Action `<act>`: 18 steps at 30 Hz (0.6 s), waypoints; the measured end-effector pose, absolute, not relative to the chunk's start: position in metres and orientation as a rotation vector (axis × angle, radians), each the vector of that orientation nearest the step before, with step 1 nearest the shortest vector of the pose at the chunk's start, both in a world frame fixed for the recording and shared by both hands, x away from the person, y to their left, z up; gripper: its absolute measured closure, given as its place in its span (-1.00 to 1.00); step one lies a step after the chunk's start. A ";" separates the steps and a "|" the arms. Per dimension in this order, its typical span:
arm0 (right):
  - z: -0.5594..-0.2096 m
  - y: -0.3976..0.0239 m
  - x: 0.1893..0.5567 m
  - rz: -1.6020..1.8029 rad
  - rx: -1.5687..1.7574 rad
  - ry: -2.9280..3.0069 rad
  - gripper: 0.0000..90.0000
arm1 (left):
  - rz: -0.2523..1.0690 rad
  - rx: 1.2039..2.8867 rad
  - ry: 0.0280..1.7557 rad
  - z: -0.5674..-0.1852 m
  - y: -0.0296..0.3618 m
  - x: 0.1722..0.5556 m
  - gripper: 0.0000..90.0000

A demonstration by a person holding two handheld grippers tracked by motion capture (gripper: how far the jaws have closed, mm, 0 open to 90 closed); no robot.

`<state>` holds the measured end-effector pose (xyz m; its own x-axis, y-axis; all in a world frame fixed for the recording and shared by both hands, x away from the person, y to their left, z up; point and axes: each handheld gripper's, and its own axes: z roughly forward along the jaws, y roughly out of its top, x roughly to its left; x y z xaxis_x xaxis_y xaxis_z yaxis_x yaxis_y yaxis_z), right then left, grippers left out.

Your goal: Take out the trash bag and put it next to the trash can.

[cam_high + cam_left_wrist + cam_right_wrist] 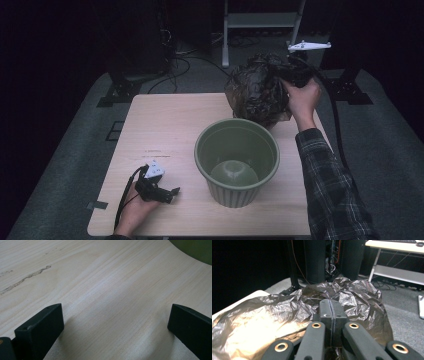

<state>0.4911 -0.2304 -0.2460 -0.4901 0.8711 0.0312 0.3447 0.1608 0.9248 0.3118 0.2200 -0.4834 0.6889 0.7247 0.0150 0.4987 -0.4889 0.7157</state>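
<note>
1. My right claw [332,312] has its jaws pressed together, pinching a fold of the crumpled black plastic bag [257,90].
2. The bag bunches ahead of and around that claw, hanging over the desk's [165,125] far right edge, just behind the green pot [236,162].
3. My left claw [167,192] rests on the desk near the front left, jaws spread, nothing between them, well apart from the bag.
</note>
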 end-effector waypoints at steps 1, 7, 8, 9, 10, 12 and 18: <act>-0.248 -0.228 0.492 1.309 1.149 1.921 1.00 | 0.413 2.192 0.932 -0.483 0.220 0.312 -1.00; -0.256 -0.227 0.493 1.340 1.162 1.939 0.90 | 0.414 2.189 0.932 -0.484 0.220 0.312 -1.00; -0.259 -0.227 0.492 1.338 1.162 1.947 0.83 | 0.414 2.189 0.933 -0.484 0.220 0.312 -1.00; -0.259 -0.227 0.492 1.330 1.158 1.952 0.81 | 0.414 2.189 0.932 -0.484 0.220 0.312 -1.00; -0.259 -0.227 0.492 1.330 1.158 1.952 0.81 | 0.414 2.189 0.932 -0.484 0.220 0.312 -1.00; -0.260 -0.227 0.491 1.321 1.149 1.949 0.76 | 0.414 2.189 0.932 -0.484 0.220 0.312 -1.00; -0.256 -0.233 0.487 1.358 1.144 1.938 0.27 | 0.414 2.189 0.932 -0.484 0.220 0.312 -1.00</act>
